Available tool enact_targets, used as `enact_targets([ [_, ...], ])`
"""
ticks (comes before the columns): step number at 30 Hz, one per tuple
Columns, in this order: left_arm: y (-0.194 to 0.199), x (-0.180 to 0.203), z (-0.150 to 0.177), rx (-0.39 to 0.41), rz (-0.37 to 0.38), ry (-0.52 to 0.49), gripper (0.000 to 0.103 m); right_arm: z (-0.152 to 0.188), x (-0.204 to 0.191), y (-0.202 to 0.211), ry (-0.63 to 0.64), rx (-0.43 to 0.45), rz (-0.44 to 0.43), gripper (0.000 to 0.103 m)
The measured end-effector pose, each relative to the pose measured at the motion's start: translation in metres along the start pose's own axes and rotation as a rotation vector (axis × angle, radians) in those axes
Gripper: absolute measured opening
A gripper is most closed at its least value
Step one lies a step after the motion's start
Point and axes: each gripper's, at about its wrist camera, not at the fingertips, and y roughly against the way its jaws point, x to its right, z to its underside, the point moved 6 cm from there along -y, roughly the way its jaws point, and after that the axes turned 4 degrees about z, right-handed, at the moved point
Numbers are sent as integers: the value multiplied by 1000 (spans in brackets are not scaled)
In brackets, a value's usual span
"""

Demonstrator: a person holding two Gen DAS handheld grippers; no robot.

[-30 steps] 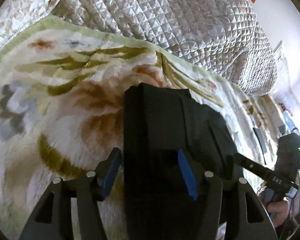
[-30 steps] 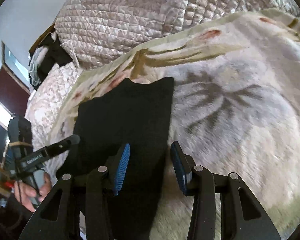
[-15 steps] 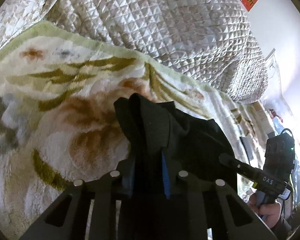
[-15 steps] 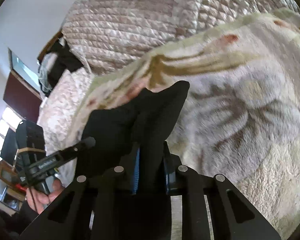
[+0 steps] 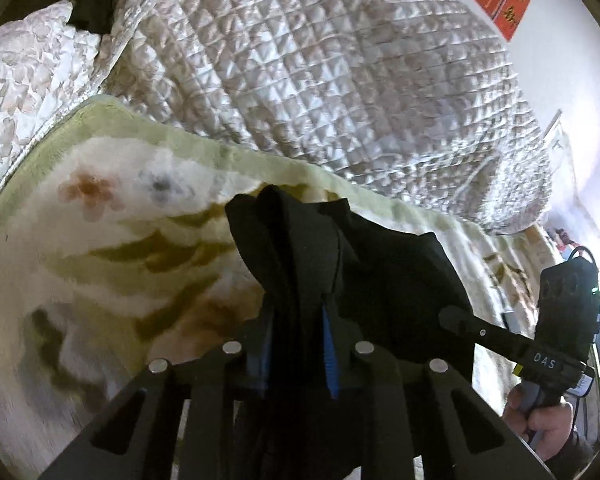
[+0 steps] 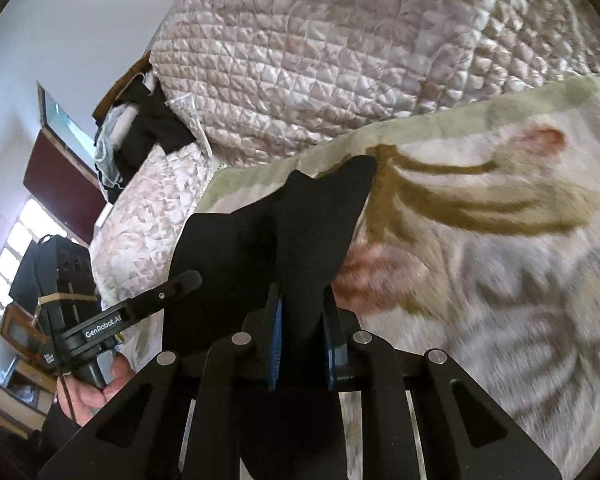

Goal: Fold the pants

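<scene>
Between the blue pads of my left gripper (image 5: 296,344) sits a bunched edge of the black pants (image 5: 340,276), clamped tight so the cloth rises in folds ahead of my fingers. My right gripper (image 6: 302,340) is likewise closed on another edge of the same pants (image 6: 300,232), its pads pressed against the cloth on both sides. The fabric stretches between my two grippers, lifted at the held edges, while the rest hangs over the flowered blanket (image 5: 100,248) with its green border. Behind the blanket lies a heaped quilt (image 5: 320,80) in pale, shiny diamonds. From my left view I see my right hand (image 5: 540,412) wrapped around its handle; from the right view my left hand (image 6: 96,384) grips its own.
</scene>
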Motion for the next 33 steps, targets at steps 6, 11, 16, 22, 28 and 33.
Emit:
enact_targets([
  [6,-13,-31,13,-27,-116,14,28,2,25,-22,-22,-44,135,23],
  [11,12,-33,22,23,-154,23,28,13,30,8,19,12,209,23],
  [16,32,5,42,44,-123,-77,28,42,3,25,134,20,231,23],
  [22,23,18,82,-35,-150,-125,28,84,-11,16,241,-52,291,23],
  [28,47,29,83,-5,-198,-157,29,85,-21,38,257,-19,300,23],
  [33,56,31,97,-19,-233,-144,29,97,-29,52,272,-10,301,27],
])
